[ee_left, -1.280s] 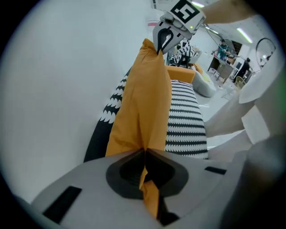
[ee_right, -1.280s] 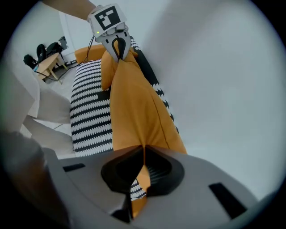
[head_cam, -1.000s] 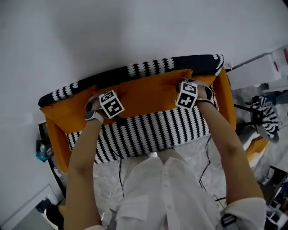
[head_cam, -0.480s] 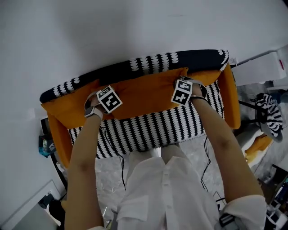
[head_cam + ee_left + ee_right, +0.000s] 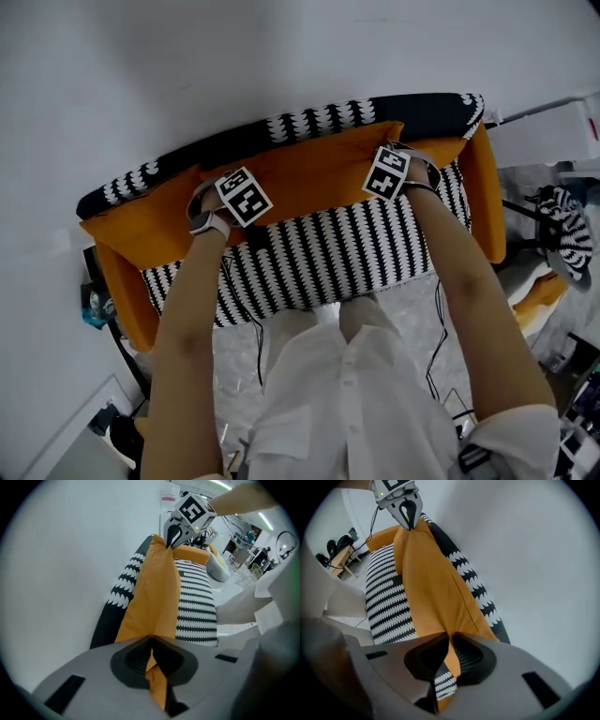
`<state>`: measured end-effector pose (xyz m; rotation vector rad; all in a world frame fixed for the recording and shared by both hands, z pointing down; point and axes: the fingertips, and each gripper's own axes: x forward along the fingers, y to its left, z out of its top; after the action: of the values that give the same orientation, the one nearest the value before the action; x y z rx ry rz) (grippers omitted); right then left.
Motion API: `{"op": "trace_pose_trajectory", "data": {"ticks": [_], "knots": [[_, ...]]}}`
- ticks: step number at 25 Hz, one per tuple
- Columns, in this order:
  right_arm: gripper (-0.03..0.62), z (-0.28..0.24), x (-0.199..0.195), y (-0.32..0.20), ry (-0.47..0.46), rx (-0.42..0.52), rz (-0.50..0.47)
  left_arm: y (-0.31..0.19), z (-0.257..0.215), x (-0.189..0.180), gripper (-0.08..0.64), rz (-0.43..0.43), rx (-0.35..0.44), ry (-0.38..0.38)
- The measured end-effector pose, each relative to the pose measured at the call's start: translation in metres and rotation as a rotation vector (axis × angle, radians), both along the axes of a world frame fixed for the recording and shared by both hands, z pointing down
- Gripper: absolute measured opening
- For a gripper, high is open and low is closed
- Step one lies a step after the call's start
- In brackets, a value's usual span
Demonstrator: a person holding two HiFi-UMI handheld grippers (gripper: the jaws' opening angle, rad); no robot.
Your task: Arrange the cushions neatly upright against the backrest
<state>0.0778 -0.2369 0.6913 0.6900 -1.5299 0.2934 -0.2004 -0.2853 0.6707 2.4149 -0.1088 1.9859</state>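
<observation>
**Both grippers on one cushion's top edge**

We see the orange cushion (image 5: 309, 178) standing upright on the striped seat (image 5: 328, 258), its back against the sofa's black-and-white backrest (image 5: 319, 120). We hold it by its two top corners. The left gripper (image 5: 151, 644) is clenched on the near corner, and in its view the fabric is pinched tight between the jaws and runs away along the edge to the other gripper. The right gripper (image 5: 451, 641) has the opposite corner. Its jaws have just been opening a little, yet the orange fabric lies between them and the pads press on it. Both grippers point steeply down over the backrest. More orange cushions flank this one, at the left end (image 5: 141, 225) and along the right arm (image 5: 487, 197).
</observation>
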Motion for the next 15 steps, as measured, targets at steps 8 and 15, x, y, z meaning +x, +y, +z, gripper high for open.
{"op": "trace_pose_trajectory", "data": {"ticks": [8,15], "knots": [[0.059,0.008,0.000,-0.012,-0.035,0.026,0.075,-0.017,0.009,0.001,0.032,-0.092,0.042,0.050],[0.083,-0.017,-0.006,-0.015,-0.186,0.093,0.211,-0.023,-0.013,0.012,0.063,-0.256,0.043,0.204]]}}
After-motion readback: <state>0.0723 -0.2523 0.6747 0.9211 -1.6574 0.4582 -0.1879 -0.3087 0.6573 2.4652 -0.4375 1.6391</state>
